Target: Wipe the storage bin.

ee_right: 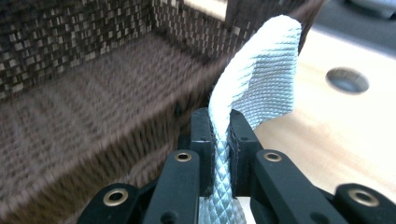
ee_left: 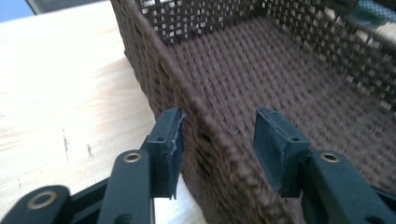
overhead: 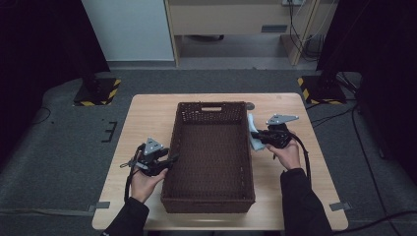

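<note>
- Two grippers work at the dark brown woven rectangular basket (overhead: pixel 211 152) on the pale wooden table (overhead: pixel 147 118).
- Right gripper (ee_right: pixel 218 135) pinches a white, diamond-textured cloth (ee_right: pixel 261 79) just beside the basket's right wall; best lift it clear over the rim before letting go.
- Left gripper (ee_left: pixel 217 140) straddles the left wall, jaws apart, not pressing.

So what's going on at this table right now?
A person works at a wooden table with a gripper in each hand. The right gripper is shut on a pale woven cloth, held just outside the right wall of an empty brown wicker basket. The left gripper straddles the basket's left wall, its jaws open and not pressing on it.
</note>
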Available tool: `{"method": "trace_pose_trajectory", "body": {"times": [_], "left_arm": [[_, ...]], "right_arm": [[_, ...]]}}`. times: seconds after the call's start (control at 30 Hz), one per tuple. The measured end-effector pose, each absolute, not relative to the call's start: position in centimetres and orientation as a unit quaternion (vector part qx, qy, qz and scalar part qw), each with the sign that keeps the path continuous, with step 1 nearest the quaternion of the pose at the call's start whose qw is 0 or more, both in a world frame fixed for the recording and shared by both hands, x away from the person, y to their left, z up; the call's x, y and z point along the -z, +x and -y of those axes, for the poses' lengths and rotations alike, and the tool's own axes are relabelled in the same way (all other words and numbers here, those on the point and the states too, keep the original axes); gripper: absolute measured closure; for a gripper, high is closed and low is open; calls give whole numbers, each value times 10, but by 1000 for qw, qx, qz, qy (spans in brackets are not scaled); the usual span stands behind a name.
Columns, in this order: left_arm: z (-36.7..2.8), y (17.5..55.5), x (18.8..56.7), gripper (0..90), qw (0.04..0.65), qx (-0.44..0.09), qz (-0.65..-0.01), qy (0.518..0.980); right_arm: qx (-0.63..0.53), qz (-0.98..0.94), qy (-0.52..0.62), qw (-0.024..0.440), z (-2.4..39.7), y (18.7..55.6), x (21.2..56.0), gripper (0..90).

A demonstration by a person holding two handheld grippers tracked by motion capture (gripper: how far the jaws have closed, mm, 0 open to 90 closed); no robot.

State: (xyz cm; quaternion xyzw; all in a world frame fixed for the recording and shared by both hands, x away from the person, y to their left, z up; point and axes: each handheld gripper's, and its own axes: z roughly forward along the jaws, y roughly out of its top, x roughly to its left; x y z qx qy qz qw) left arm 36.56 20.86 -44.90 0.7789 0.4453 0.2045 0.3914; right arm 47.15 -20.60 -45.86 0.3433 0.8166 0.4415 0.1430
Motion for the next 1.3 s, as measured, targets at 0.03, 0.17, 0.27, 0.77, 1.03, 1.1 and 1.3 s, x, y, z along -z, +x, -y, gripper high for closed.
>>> {"method": "trace_pose_trajectory", "body": {"times": [0.03,0.17,0.27,0.77,1.03,1.1,1.3], "left_arm": [[-208,366,451,540,394,-202,-446,778],[-207,366,451,593,398,-198,-450,775],[-206,366,451,627,395,-205,-454,772],[-202,372,451,661,391,-219,-463,765],[-202,373,451,641,395,-224,-455,766],[-203,373,450,608,397,-223,-456,765],[-213,367,443,523,416,-205,-454,761]], "right_arm": [[-435,-821,343,142,205,471,463,839],[-416,-826,358,129,204,471,485,839],[-389,-834,374,115,204,472,503,838],[-469,-806,332,138,216,456,454,838],[-406,-834,357,109,211,457,498,836],[-402,-835,362,104,210,457,504,835],[-457,-807,354,124,219,450,481,837]]}}
